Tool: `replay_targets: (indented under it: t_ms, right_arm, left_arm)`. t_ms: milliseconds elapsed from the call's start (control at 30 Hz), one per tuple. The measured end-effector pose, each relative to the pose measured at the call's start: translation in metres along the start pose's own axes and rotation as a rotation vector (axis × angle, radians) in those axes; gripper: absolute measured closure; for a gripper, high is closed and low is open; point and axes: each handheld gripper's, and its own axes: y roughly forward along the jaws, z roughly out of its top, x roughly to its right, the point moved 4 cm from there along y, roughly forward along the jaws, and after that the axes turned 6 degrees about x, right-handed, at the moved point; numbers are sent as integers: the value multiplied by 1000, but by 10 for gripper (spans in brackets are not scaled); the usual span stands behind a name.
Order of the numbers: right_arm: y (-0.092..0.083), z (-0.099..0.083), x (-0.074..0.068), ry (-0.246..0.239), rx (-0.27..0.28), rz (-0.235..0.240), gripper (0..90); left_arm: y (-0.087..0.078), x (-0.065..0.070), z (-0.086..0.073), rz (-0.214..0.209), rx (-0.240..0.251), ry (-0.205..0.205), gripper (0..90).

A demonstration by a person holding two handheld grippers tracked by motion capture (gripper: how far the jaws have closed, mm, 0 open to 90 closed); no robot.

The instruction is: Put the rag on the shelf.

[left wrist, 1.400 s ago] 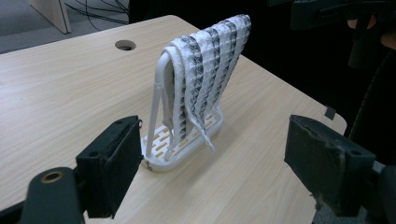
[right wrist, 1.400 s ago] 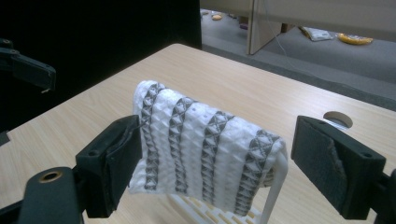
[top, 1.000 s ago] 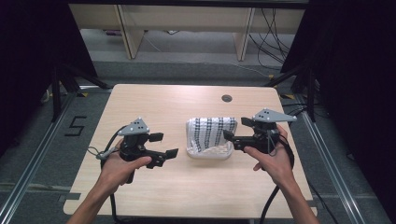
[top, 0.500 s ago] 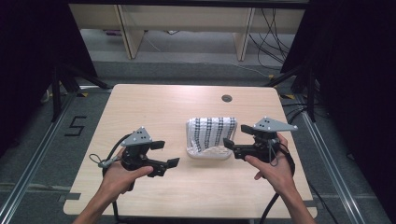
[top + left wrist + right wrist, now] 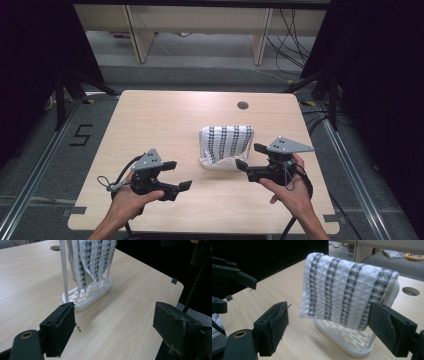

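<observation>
Both grippers wide open and empty: right gripper point(image 5: 246, 156) facing the striped towel point(image 5: 226, 141), left gripper point(image 5: 177, 175) near.

The towel point(image 5: 348, 293) is white cloth with a quilted, rough weave (grey stripes). Its rack point(image 5: 347, 340) is smooth white plastic. The table point(image 5: 150, 120) is pale matt wood-grain. Gripper pads point(image 5: 63, 326) look worn, matt black.

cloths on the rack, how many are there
1: a white cloth with grey stripes draped over the top of the white rack, between the right gripper and left gripper. A second layer beneath could be hidden.
</observation>
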Motion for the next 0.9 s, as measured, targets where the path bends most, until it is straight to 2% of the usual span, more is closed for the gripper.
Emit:
replay_targets:
  t_ms: [33,67,100,167,200,267,300,333,367,433,533,567,667,700,733,800,867,900]
  right_arm:
    - [2,-1,0,-17,13,7,183]
    - [2,-3,-2,5,14,12,183]
    - [1,-5,-1,-16,5,7,183]
    - [2,-8,-2,-9,19,6,183]
    - [1,-9,-2,-20,3,10,183]
    - [3,-13,-4,-3,18,12,181]
    - [1,-14,-2,-28,3,10,181]
    - [3,-16,-4,-6,9,25,179]
    - [1,-18,-5,11,-13,19,178]
    - [3,-22,-4,-8,7,29,178]
    - [2,-30,-5,5,-7,36,176]
    - [3,-32,-6,22,-5,40,176]
    - [2,-40,-6,22,-16,41,176]
    - [3,-42,-3,0,-4,34,176]
    - [2,-44,-5,22,-19,34,176]
    - [3,-48,-3,13,-16,41,176]
    - [2,-53,-6,43,-37,37,176]
    - [4,-56,-7,40,-30,55,177]
  left_arm:
    - [1,0,-2,-3,2,3,172]
    - [1,0,-4,5,4,1,171]
    - [1,-1,-6,2,6,0,171]
    - [1,-1,-10,13,1,1,171]
    - [2,-1,-12,13,-1,-1,170]
    - [1,-1,-15,12,-5,-3,170]
    - [1,-1,-17,10,-1,-6,170]
    - [2,-1,-19,-1,7,-10,170]
    - [2,-1,-21,-1,5,-10,170]
    - [2,-1,-26,7,-10,-10,170]
    - [3,-2,-32,16,-7,-5,170]
    - [3,-2,-34,8,-11,-1,170]
    - [3,-3,-41,20,-11,10,170]
    - [4,-4,-45,24,-14,13,170]
    - [4,-5,-49,22,-19,11,170]
    - [4,-6,-55,26,-21,5,170]
    - [3,-7,-61,22,-25,4,170]
    - [3,-7,-64,38,-20,7,170]
